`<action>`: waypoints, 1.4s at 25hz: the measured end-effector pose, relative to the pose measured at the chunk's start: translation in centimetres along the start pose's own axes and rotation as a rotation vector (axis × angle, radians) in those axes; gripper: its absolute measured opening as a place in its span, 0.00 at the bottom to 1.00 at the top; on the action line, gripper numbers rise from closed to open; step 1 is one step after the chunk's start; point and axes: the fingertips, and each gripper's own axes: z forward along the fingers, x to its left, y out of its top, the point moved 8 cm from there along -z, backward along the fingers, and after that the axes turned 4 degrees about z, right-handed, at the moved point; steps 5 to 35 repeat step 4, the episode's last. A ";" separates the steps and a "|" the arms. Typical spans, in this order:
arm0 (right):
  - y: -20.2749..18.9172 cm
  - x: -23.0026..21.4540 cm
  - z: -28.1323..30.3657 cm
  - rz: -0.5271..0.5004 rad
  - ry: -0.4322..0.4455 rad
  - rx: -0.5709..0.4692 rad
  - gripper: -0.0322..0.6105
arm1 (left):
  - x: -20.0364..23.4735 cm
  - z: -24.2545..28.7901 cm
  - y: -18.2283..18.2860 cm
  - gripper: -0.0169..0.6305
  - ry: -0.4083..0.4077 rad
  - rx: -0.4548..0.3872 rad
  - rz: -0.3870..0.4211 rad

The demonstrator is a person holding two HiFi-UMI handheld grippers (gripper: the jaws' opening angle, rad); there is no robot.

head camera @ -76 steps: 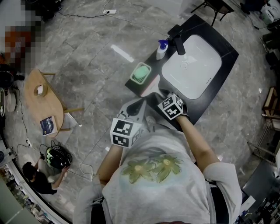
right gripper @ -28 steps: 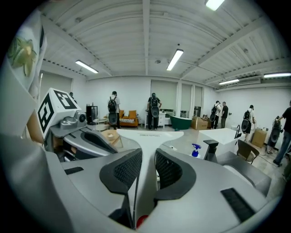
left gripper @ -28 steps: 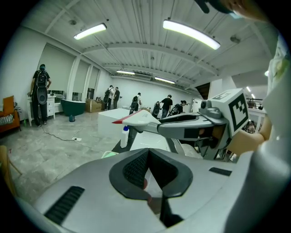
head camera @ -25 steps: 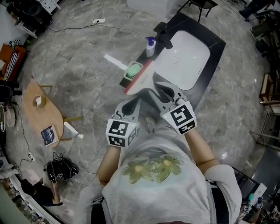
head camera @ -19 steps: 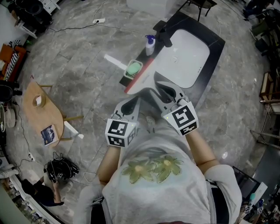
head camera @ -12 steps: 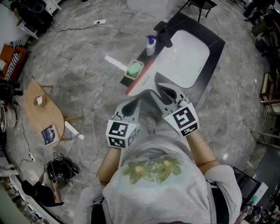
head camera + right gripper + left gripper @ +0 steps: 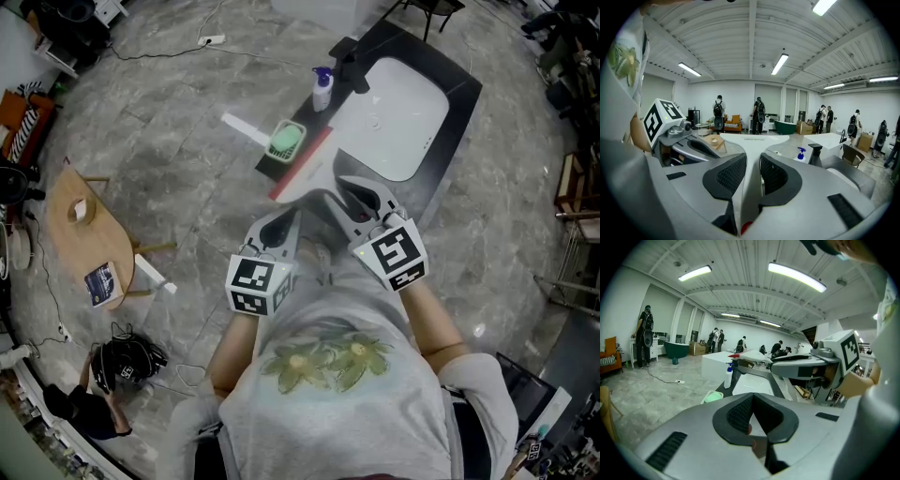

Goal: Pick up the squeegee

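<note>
Pale grey T-shirt (image 7: pixel 328 412), seemingly with a green leaf print; grey left hand-held gripper (image 7: pixel 752 396) and right hand-held gripper (image 7: pixel 753 158), black ribbed pads (image 7: pixel 725 176), black-and-white marker cubes (image 7: pixel 255 284).

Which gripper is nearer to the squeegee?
Right. The right gripper is shut on the handle of the squeegee. The left gripper is beside it, jaws together, not touching the squeegee.

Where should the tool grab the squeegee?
Grip the squeegee by its narrow white handle, from the handle's end, as the right tool does. The handle fits between the jaws; the blade end flares too wide.
</note>
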 end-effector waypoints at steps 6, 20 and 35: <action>-0.7 0.2 -0.1 0.006 0.001 0.009 0.21 | -0.3 -0.1 -0.7 0.04 -0.003 0.008 0.000; -0.7 0.2 -0.1 0.006 0.001 0.009 0.21 | -0.3 -0.1 -0.7 0.04 -0.003 0.008 0.000; -0.7 0.2 -0.1 0.006 0.001 0.009 0.21 | -0.3 -0.1 -0.7 0.04 -0.003 0.008 0.000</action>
